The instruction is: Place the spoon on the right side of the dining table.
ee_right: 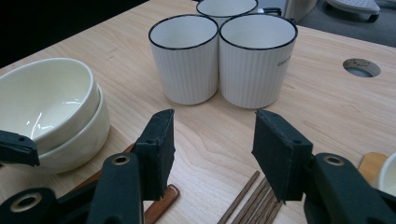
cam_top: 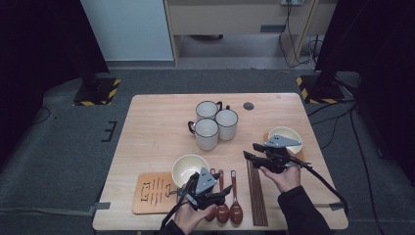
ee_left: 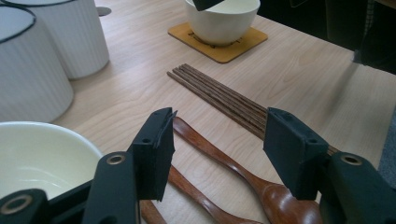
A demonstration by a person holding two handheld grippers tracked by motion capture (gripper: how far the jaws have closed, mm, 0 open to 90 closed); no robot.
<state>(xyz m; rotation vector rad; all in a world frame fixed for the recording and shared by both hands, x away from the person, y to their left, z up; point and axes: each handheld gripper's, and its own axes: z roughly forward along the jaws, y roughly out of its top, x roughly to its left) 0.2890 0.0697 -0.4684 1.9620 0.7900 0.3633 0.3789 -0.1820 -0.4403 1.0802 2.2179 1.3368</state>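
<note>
Three wooden spoons [cam_top: 222, 208] lie side by side on the table [cam_top: 147, 127], and the left gripper [cam_top: 203, 193] hangs just above their handles, jaws standing apart with nothing between the pads. In the left gripper view one spoon handle [ee_left: 219, 156] runs up through the gap, below the jaws and untouched. Just to that gripper's left sit the stacked cream bowls [cam_top: 190, 169], with an empty wooden coaster [cam_top: 151, 192] beyond them. Judging from this, table-setting is only partly done: one bowl [cam_top: 285, 138] already rests on the far coaster [ee_left: 219, 42], while the spoons, the chopsticks [cam_top: 257, 193] and three mugs [cam_top: 213, 125] wait in their groups. The left hand [cam_top: 193, 218] comes in low, tilted forward and down as if lining up on a spoon. To the right, past the chopsticks, the right gripper [cam_top: 254, 151] is held level above the table, pointing toward the mugs, its jaws likewise parted and empty, the placed bowl just behind it.
</note>
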